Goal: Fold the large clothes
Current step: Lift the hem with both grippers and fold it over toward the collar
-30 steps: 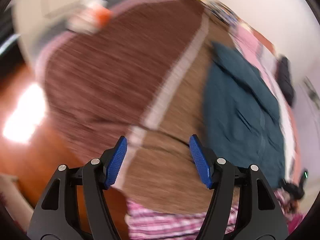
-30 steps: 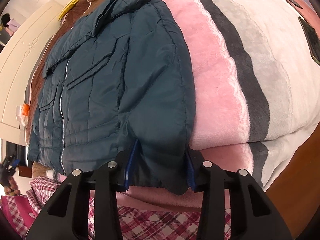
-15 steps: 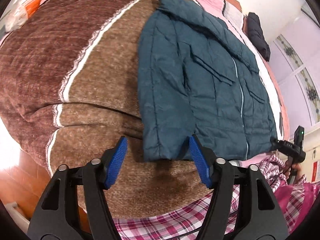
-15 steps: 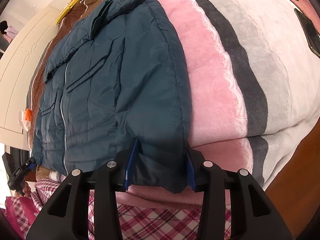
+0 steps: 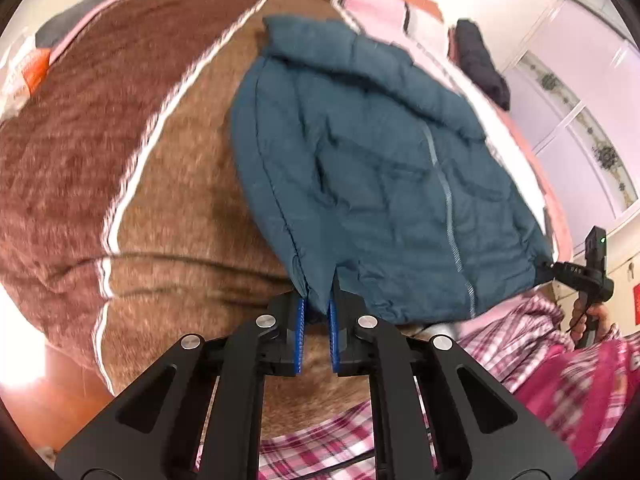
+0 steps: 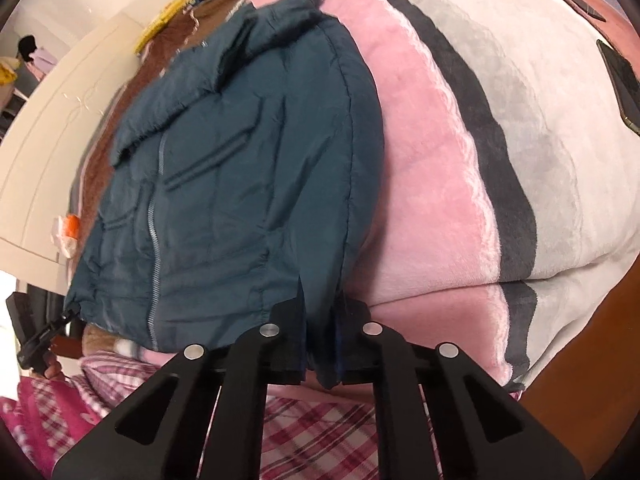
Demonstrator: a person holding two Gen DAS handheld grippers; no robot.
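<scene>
A dark teal zip jacket (image 5: pixel 372 168) lies front up on the bed, collar far from me, hem near. My left gripper (image 5: pixel 316 312) is shut on the jacket's near left hem corner, beside a side slit. In the right wrist view the jacket (image 6: pixel 248 184) spans brown and pink blankets. My right gripper (image 6: pixel 322 344) is shut on its near right hem corner; cloth hides the pads. The right gripper also shows in the left wrist view (image 5: pixel 560 270) at the hem's far corner.
A brown blanket (image 5: pixel 100 152) with a white stripe covers the bed's left. A pink, grey and white blanket (image 6: pixel 460 168) covers the right. A dark garment (image 5: pixel 480 64) lies at the far edge. My pink plaid clothing (image 6: pixel 320 428) is close below.
My left gripper swung right from the brown blanket to the jacket's left hem corner and shut on it. My right gripper also narrowed and shut on the right hem corner.
</scene>
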